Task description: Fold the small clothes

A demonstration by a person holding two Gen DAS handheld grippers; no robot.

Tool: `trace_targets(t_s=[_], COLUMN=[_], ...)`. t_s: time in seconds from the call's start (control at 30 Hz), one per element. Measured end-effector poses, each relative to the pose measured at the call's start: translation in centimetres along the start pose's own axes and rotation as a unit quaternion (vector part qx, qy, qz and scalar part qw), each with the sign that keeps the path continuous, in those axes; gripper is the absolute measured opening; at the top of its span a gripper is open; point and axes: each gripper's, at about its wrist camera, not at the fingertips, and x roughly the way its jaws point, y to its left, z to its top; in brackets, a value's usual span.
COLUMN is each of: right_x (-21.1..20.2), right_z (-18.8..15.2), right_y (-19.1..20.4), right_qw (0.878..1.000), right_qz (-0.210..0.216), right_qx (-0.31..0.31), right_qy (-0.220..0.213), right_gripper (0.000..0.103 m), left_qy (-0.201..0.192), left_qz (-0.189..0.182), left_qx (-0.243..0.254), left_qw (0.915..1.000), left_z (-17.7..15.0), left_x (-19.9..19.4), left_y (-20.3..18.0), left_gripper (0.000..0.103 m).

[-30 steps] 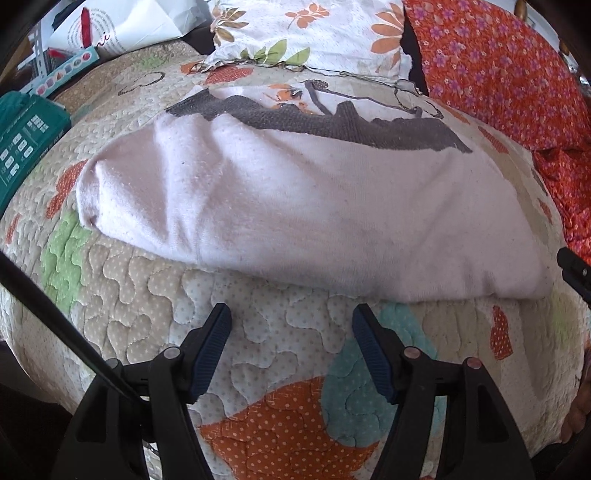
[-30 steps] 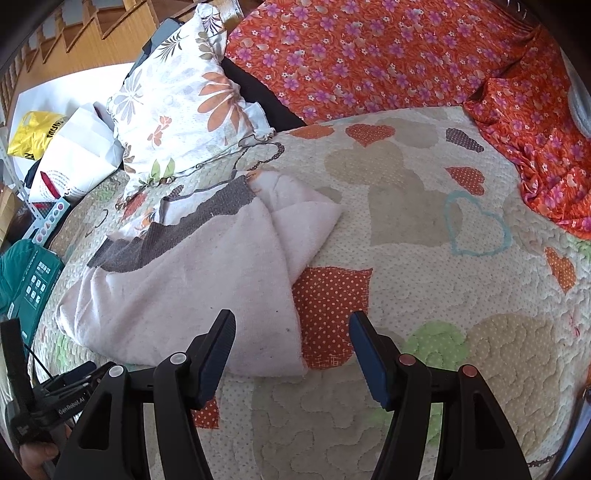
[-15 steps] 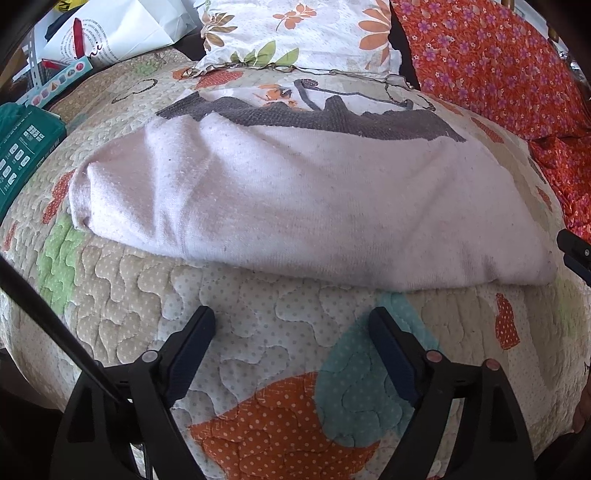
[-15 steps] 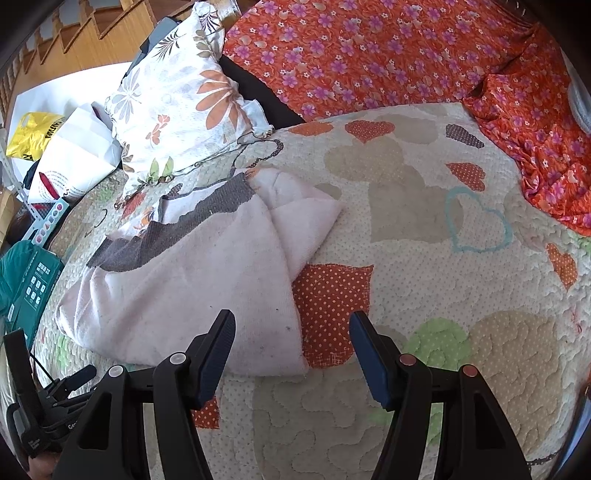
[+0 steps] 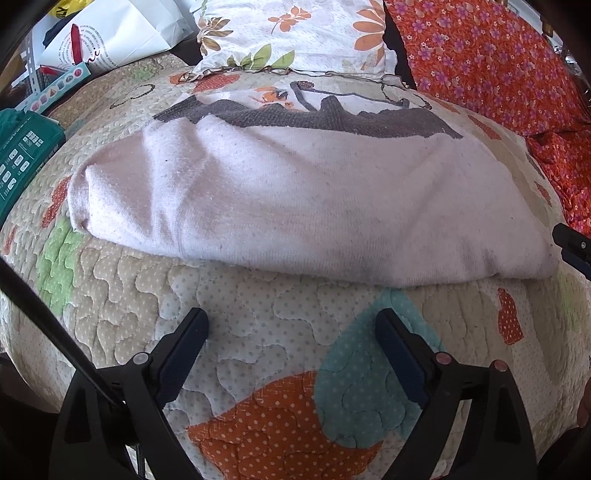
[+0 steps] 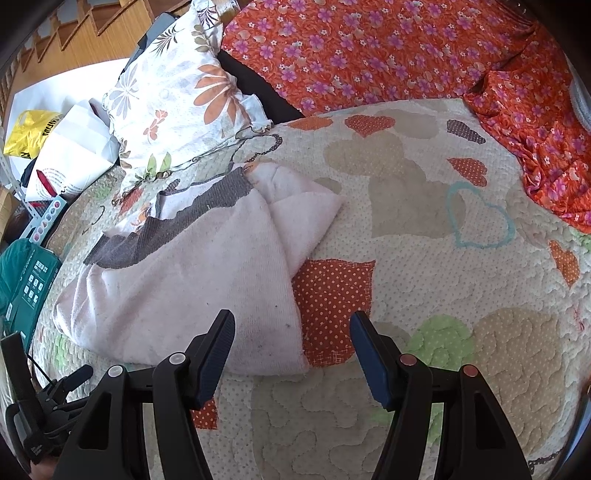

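A pale pink small garment point(image 5: 303, 206) with a grey knit band point(image 5: 314, 118) along its far edge lies folded on the patterned quilt point(image 5: 258, 332). It also shows in the right wrist view point(image 6: 192, 273), with one pink flap point(image 6: 306, 214) folded out to the right. My left gripper point(image 5: 291, 332) is open and empty, over the quilt just short of the garment's near fold. My right gripper point(image 6: 291, 332) is open and empty, its left finger point(image 6: 218, 343) over the garment's near right corner.
A floral pillow point(image 6: 177, 99) and an orange flowered cloth point(image 6: 388, 55) lie behind the garment. A green box point(image 5: 22, 155) and a white paper bag point(image 5: 110, 33) lie at the left. The quilt's front edge drops off at the lower left.
The left gripper has drawn back from the garment and its jaws have opened wider. The right gripper has stayed still and open.
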Motion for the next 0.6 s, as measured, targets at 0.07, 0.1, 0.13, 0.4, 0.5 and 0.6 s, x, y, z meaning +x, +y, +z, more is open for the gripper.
trace_targets(t_s=[0.07, 0.1, 0.13, 0.4, 0.5, 0.6], right_x=[0.01, 0.05, 0.06, 0.04, 0.03, 0.05], right_z=[0.01, 0.05, 0.05, 0.08, 0.08, 0.08], right_y=[0.08, 0.12, 0.15, 0.24, 0.23, 0.22], right_qw=[1.000, 1.000, 1.000, 1.000, 1.000, 1.000], right_qz=[0.000, -0.001, 0.000, 0.000, 0.000, 0.000], right_qx=[-0.001, -0.002, -0.002, -0.002, -0.002, -0.002], right_qy=[0.000, 0.001, 0.001, 0.000, 0.001, 0.001], right_gripper=[0.070, 0.070, 0.070, 0.070, 0.070, 0.070], left_qy=[0.001, 0.001, 0.002, 0.003, 0.005, 0.005], left_qz=[0.000, -0.001, 0.000, 0.001, 0.002, 0.002], left_qx=[0.001, 0.002, 0.002, 0.002, 0.001, 0.002], left_qw=[1.0000, 1.0000, 1.0000, 1.0000, 1.0000, 1.0000], left_z=[0.00, -0.01, -0.02, -0.14, -0.23, -0.23], left_x=[-0.01, -0.02, -0.02, 0.02, 0.03, 0.03], left_y=[0.02, 0.02, 0.01, -0.08, -0.08, -0.07], left_gripper=[0.092, 0.093, 0.093, 0.095, 0.095, 0.095])
